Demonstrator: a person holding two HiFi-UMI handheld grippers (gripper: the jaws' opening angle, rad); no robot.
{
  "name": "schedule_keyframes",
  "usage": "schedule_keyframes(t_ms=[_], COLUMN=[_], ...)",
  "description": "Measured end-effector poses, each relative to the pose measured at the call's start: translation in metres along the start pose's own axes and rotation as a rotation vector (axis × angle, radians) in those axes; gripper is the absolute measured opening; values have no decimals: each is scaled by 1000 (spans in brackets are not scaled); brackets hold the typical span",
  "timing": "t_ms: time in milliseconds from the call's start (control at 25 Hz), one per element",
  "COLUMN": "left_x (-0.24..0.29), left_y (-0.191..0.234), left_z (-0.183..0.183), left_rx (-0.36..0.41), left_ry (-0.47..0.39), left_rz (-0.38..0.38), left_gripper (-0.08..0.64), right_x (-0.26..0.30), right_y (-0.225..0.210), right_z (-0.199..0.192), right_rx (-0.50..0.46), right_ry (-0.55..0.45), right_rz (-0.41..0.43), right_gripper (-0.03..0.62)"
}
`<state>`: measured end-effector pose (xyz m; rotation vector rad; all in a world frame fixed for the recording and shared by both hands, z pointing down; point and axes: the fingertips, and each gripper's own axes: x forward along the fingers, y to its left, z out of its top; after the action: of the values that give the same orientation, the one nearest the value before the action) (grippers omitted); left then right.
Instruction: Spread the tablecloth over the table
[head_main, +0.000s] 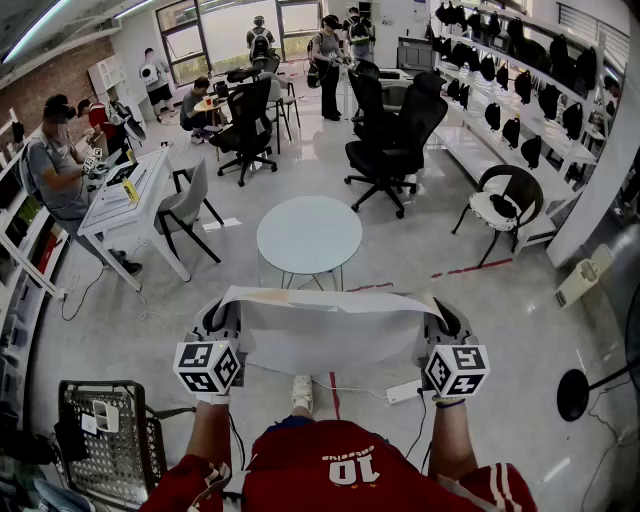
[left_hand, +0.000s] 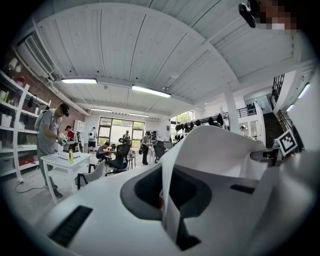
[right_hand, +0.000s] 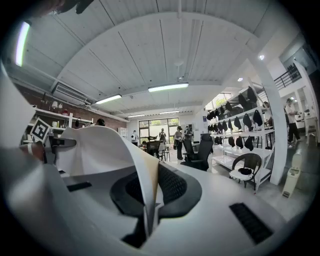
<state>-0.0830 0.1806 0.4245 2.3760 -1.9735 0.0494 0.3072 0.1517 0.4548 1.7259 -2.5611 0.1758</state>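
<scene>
The person stands facing a small round worktop (head_main: 309, 233) with a pale top, holding a white tablecloth (head_main: 330, 330) up in the air between both arms. The left tongs (head_main: 222, 312) are pinched tight on the cloth's left top corner. In the left gripper view, the fabric edge runs straight down into the closed jaws. The right tongs (head_main: 440, 312) are clamped the same way on the right top corner, with a thin fold of cloth squeezed between the jaws. Both point roughly level, toward the worktop.

The cloth hangs stretched between them like a banner, its top edge curling over a little. It is on the person's side of the worktop and none of it lies on the top. Behind the cloth, the floor shows a red line and a white power strip (head_main: 403, 392).

A wire basket (head_main: 110, 440) sits at the person's lower left. Black office chairs (head_main: 395, 135) stand beyond the worktop, and people sit at a long white desk (head_main: 125, 195) on the left.
</scene>
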Motion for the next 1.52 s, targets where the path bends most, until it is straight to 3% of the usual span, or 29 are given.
schedule_keyframes(t_ms=[1080,1520], left_x=[8,4], left_y=[-12,-15], left_z=[6,8], left_rx=[-11,-14], left_ry=[-11,-17], left_rz=[0,-13], left_gripper=[11,11], right_x=[-6,-8], right_y=[-18,-19], right_z=[10,-1], right_rx=[-9,46], right_ry=[-38,-46], right_rz=[-15,-1], right_gripper=[15,17])
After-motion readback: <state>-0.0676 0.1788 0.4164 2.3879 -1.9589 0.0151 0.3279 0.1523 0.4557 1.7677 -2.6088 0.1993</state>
